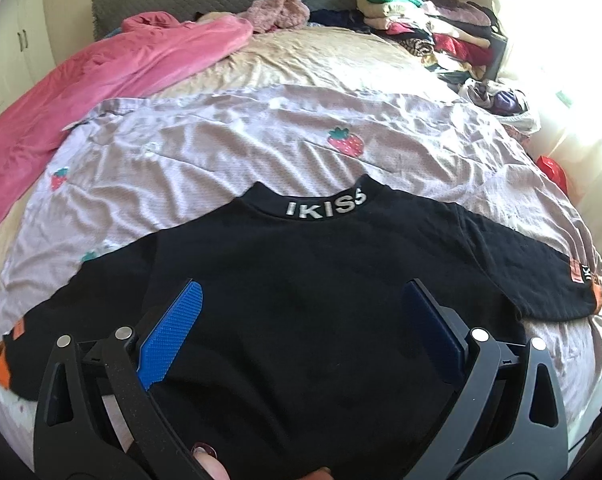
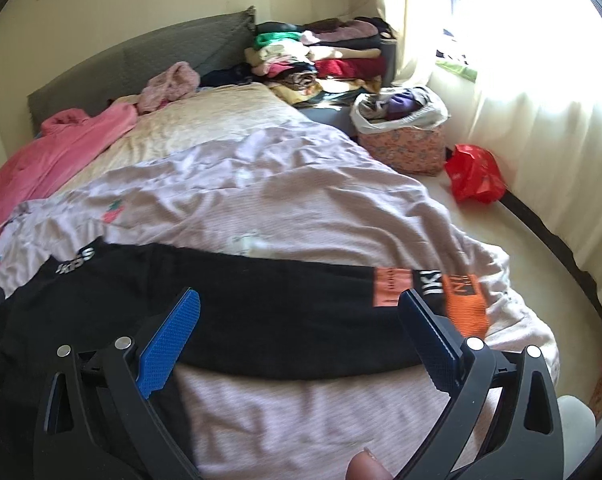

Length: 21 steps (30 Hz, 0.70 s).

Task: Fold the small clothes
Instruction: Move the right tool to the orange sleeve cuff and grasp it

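Note:
A small black top [image 1: 301, 280] with a white-lettered collar [image 1: 325, 204] lies flat on the lilac strawberry sheet [image 1: 221, 148], sleeves spread, orange patches on the cuffs. My left gripper [image 1: 301, 292] is open above the top's chest, its blue pads [image 1: 173, 328] wide apart and holding nothing. In the right wrist view the top [image 2: 261, 304] shows its right sleeve and orange cuff [image 2: 461, 300]. My right gripper [image 2: 301, 300] is open over that sleeve, empty.
A pink garment [image 1: 101, 80] lies at the bed's far left. A stack of folded clothes [image 2: 321, 60] stands at the headboard's right. A floral basket [image 2: 405, 140] and a red bag [image 2: 477, 172] sit right of the bed by the curtain.

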Tool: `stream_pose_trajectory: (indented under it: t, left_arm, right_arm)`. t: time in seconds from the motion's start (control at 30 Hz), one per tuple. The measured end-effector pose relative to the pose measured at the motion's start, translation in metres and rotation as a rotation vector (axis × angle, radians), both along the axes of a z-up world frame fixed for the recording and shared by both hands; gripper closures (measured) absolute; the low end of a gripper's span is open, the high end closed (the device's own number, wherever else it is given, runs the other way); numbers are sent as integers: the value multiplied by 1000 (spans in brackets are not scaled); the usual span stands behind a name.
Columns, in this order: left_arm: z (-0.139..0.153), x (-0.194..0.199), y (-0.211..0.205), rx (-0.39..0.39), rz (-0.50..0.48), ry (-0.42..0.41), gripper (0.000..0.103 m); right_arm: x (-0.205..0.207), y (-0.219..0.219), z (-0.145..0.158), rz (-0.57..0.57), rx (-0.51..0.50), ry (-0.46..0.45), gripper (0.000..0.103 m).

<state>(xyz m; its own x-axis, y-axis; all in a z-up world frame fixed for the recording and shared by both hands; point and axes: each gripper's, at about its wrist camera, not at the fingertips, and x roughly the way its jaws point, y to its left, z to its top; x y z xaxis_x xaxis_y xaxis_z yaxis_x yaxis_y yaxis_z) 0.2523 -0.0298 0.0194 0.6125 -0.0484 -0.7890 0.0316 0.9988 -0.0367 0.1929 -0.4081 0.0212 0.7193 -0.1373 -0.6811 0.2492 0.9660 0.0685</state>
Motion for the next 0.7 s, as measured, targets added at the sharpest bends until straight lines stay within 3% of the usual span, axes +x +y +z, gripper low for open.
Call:
stream_pose_trajectory:
  t: [0.2, 0.5, 0.7]
  left_arm:
    - [-17, 15, -17, -16, 21, 20, 9]
    - [-54, 18, -42, -54, -2, 22, 9]
    - [-82, 13, -54, -47, -76, 47, 9]
  right_arm:
    - [4, -57, -13, -73, 118, 29, 4]
    - [-5, -132, -29, -197, 139, 73, 4]
    - [1, -149, -53, -209, 146, 139, 4]
